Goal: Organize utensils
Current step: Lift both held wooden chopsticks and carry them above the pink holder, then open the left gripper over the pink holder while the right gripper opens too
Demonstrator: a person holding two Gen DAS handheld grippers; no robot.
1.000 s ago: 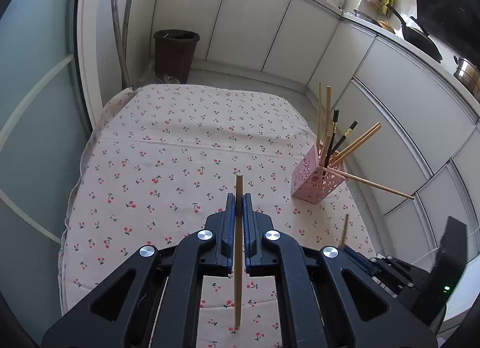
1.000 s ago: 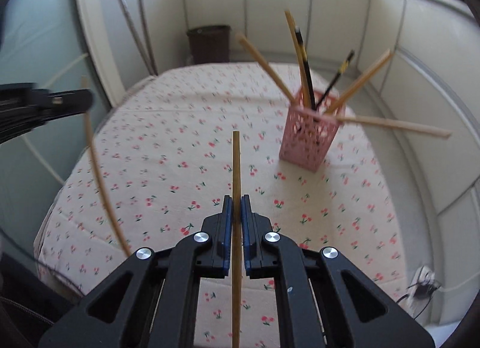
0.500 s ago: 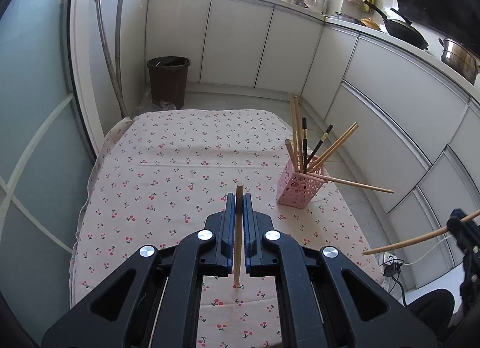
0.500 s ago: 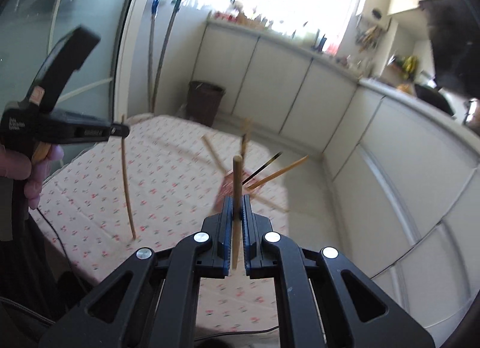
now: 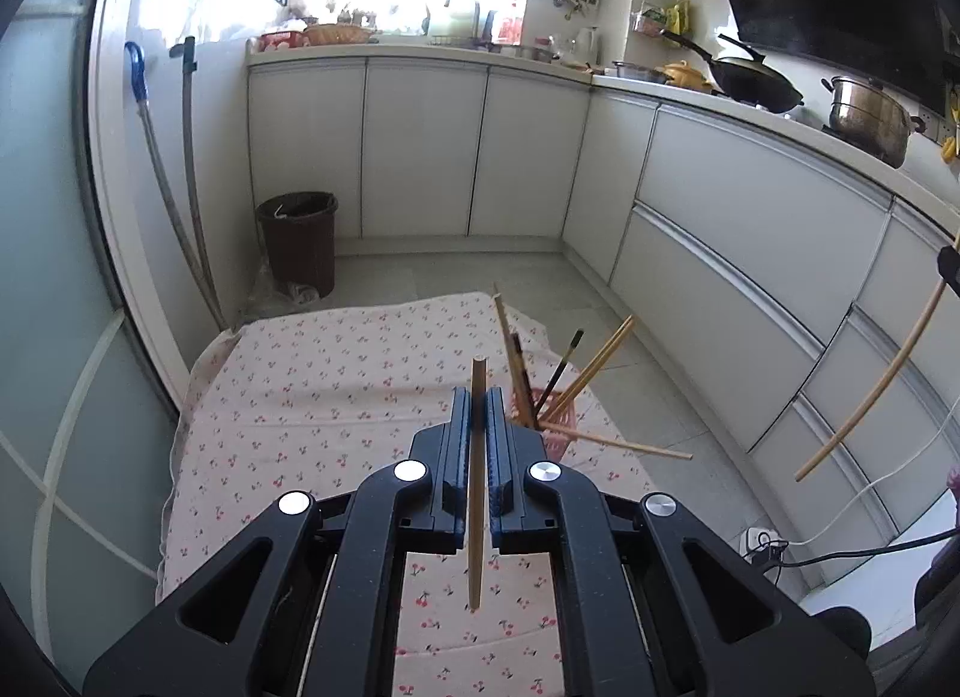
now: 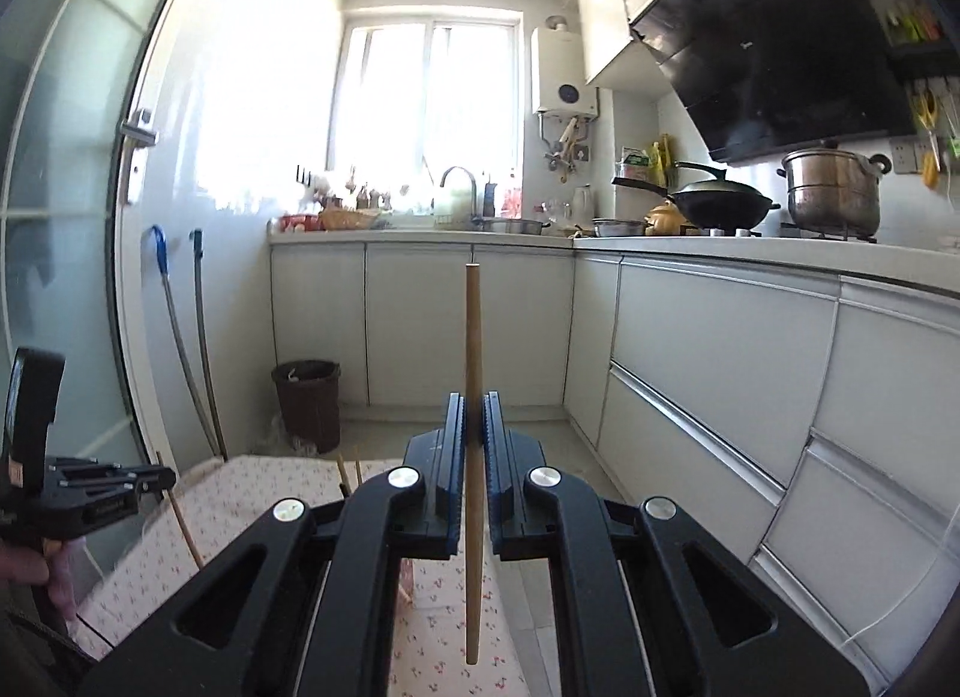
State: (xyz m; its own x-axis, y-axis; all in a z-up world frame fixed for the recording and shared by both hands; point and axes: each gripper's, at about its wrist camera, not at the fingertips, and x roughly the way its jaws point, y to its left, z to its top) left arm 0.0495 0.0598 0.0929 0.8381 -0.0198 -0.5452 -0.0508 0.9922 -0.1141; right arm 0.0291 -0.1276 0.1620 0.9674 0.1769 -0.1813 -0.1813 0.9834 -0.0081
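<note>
In the left wrist view the left hand-held gripper (image 5: 478, 427) fills the lower middle of the frame, its blue-lined jaws clamped on a wooden chopstick (image 5: 477, 481) that runs nearly straight up and down, one end above the jaw tips and the other hanging below over the cherry-print cloth (image 5: 312, 397) on the worktop. Just right of the jaw tips, partly hidden behind them, sits the pink perforated holder (image 5: 561, 415) near the right edge of the cloth, with several wooden chopsticks (image 5: 600, 361) and a dark one fanning out of it; one lies nearly level, pointing to the right. At the right edge of this frame a second pale chopstick (image 5: 870, 391) hangs slantwise in the air, its upper end at a dark tip that is only partly in frame. In the right wrist view the right hand-held gripper (image 6: 474, 427) is likewise closed on a wooden chopstick (image 6: 472, 445), held upright in the middle of the frame against the white cabinets (image 6: 420, 325). At the lower left of that frame the left hand-held gripper shows from the side, a hand (image 6: 36, 571) around its handle. A brown bin (image 6: 307, 403) stands on the floor beyond the worktop.
</note>
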